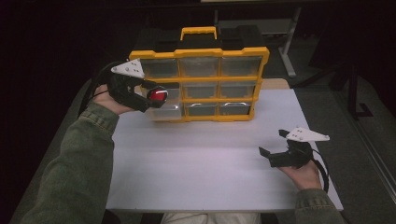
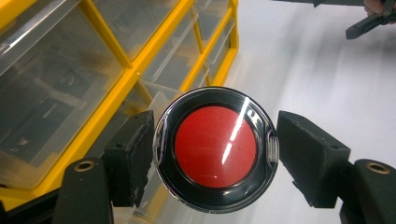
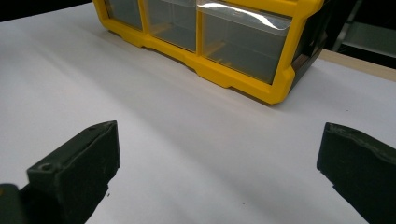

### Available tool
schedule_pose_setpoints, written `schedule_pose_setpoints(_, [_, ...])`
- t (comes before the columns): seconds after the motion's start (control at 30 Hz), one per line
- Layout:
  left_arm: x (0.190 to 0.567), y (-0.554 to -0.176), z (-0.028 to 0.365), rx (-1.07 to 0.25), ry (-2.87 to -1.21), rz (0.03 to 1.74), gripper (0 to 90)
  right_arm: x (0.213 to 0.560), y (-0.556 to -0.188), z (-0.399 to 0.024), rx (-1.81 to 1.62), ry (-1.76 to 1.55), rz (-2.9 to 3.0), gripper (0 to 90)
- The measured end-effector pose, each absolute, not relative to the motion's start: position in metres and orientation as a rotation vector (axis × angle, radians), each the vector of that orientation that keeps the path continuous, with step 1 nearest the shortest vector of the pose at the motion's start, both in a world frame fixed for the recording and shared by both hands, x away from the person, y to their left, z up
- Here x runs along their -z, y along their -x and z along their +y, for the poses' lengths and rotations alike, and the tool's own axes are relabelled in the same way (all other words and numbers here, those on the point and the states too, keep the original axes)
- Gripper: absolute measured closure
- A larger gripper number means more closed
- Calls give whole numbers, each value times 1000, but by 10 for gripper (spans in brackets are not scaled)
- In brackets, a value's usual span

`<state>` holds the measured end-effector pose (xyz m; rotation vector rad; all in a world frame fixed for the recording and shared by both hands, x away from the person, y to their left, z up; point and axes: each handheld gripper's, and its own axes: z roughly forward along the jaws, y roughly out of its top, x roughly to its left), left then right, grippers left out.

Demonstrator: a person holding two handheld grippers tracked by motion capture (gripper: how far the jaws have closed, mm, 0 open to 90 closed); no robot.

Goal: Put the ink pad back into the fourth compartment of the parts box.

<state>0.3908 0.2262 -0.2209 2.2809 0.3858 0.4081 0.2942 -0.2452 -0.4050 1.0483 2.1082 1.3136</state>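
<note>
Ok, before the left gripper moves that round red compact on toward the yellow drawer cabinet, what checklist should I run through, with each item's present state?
1. Left gripper clamps the round red compact with clear lid on both sides: ok.
2. Compact lid shut: ok.
3. A clear drawer of the yellow plastic drawer cabinet pulled out beneath the compact: ok.
4. That drawer empty: cannot tell.
5. Right gripper, jaws open, holds nothing and rests apart from the cabinet on the white table: ok.
</note>
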Motion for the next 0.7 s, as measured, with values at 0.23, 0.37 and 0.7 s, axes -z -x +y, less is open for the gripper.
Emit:
schedule_pose_setpoints(0.23, [227, -410, 229, -403, -2293, 450, 304, 405, -294, -245, -1314, -1048, 2109, 0])
schedule_pose_setpoints(0.37, [233, -419, 230, -394, -2308, 475, 304, 405, -294, -245, -1312, -1047, 2112, 0])
schedule_pose_setpoints(0.7, [239, -428, 228, -409, -2306, 514, 296, 405, -293, -245, -1314, -1050, 2109, 0])
